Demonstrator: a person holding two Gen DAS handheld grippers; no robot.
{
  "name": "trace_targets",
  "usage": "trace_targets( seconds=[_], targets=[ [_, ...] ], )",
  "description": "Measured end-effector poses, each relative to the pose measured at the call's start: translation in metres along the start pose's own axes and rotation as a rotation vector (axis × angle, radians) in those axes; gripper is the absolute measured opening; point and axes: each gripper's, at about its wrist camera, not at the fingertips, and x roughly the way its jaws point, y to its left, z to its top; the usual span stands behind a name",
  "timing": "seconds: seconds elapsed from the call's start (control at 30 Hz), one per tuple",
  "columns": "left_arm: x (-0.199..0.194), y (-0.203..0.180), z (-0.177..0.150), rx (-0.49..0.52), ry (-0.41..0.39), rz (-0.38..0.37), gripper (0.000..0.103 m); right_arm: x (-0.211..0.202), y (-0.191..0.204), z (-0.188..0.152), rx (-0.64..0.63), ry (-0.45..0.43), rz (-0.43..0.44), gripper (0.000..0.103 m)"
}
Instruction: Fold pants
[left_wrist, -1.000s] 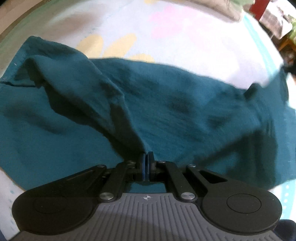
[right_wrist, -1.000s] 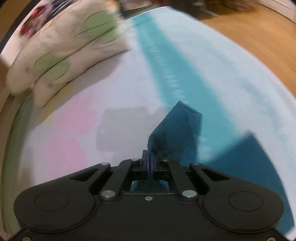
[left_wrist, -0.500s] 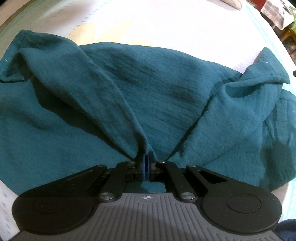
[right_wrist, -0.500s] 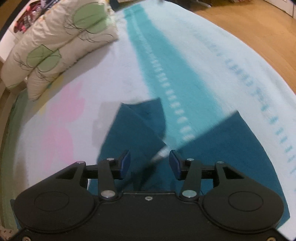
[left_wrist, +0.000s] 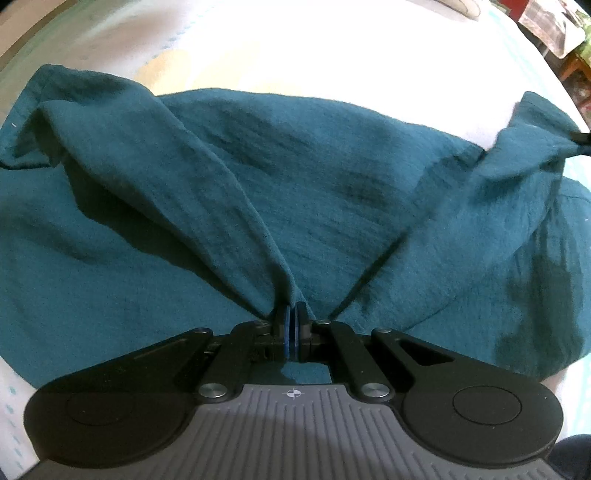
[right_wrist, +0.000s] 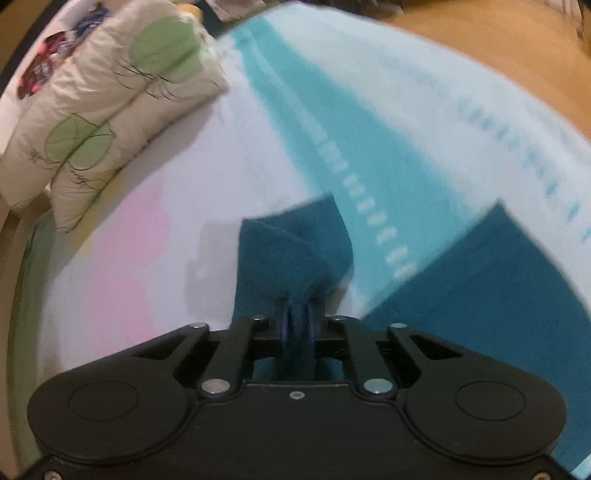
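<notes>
The teal pants (left_wrist: 332, 177) lie spread and rumpled across a bed. My left gripper (left_wrist: 291, 317) is shut on a pinched ridge of the pants fabric, which rises in folds from the jaws. In the right wrist view my right gripper (right_wrist: 298, 317) is shut on a corner of the pants (right_wrist: 291, 251), held a little above the bed; more of the pants (right_wrist: 498, 295) lies flat at the right. The right gripper's tip shows at the far right edge of the left wrist view (left_wrist: 581, 142), holding that corner.
The bed sheet (right_wrist: 240, 155) is white with a turquoise stripe (right_wrist: 314, 122) and pink and yellow patches. Pillows with green leaf prints (right_wrist: 99, 107) lie at the far left. A wooden floor (right_wrist: 498, 44) shows beyond the bed's right edge.
My right gripper opened half a second ago and has shut again on the pants corner. My left gripper kept its hold while the fabric shifted slightly.
</notes>
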Motion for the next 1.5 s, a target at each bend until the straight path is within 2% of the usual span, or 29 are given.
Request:
trace_targets(
  seconds=[0.1,0.17,0.3,0.43,0.57,0.8,0.93,0.97,1.03,1.13,1.17,1.2,1.27,1.33,1.5],
  targets=[
    [-0.016,0.0,0.002,-0.008,-0.026,-0.007,0.002,-0.036,-0.004,0.008,-0.056,-0.039,-0.013,0.014],
    [-0.031,-0.003,0.0,-0.003,-0.054,-0.022,0.002,-0.067,-0.019,0.01,-0.073,-0.06,-0.038,0.014],
    [-0.05,-0.017,-0.014,0.05,-0.084,-0.051,0.002,-0.099,-0.068,0.0,-0.044,-0.021,-0.13,0.014],
    [-0.038,-0.033,-0.03,0.104,-0.029,-0.057,0.002,-0.084,-0.124,-0.03,0.016,0.105,-0.264,0.014],
    [-0.028,-0.043,-0.038,0.145,-0.01,-0.022,0.002,-0.063,-0.153,-0.05,0.089,0.165,-0.303,0.014],
    [-0.039,-0.044,-0.039,0.153,-0.061,-0.019,0.002,-0.095,-0.144,-0.056,0.06,0.068,-0.303,0.013],
    [-0.023,-0.048,-0.045,0.175,-0.028,0.011,0.003,-0.083,-0.15,-0.065,0.085,0.115,-0.347,0.013],
    [-0.018,-0.048,-0.045,0.176,-0.018,0.021,0.007,-0.074,-0.152,-0.066,0.091,0.135,-0.351,0.014],
    [-0.015,-0.048,-0.047,0.19,-0.024,0.029,0.007,-0.066,-0.153,-0.068,0.096,0.144,-0.355,0.019],
    [-0.023,-0.05,-0.047,0.228,-0.045,0.035,0.008,-0.072,-0.142,-0.063,0.076,0.113,-0.363,0.034],
    [-0.026,-0.049,-0.046,0.233,-0.051,0.036,0.008,-0.076,-0.139,-0.063,0.075,0.106,-0.36,0.042],
    [-0.028,-0.049,-0.046,0.236,-0.058,0.036,0.008,-0.082,-0.137,-0.061,0.081,0.093,-0.354,0.044],
    [-0.033,-0.049,-0.047,0.243,-0.077,0.033,0.009,-0.091,-0.134,-0.062,0.095,0.063,-0.354,0.044],
    [-0.034,-0.051,-0.052,0.246,-0.088,0.032,0.013,-0.101,-0.131,-0.062,0.103,0.039,-0.361,0.045],
    [-0.032,-0.049,-0.061,0.231,-0.053,-0.001,0.014,-0.115,-0.115,-0.06,0.088,0.017,-0.35,0.045]
  ],
)
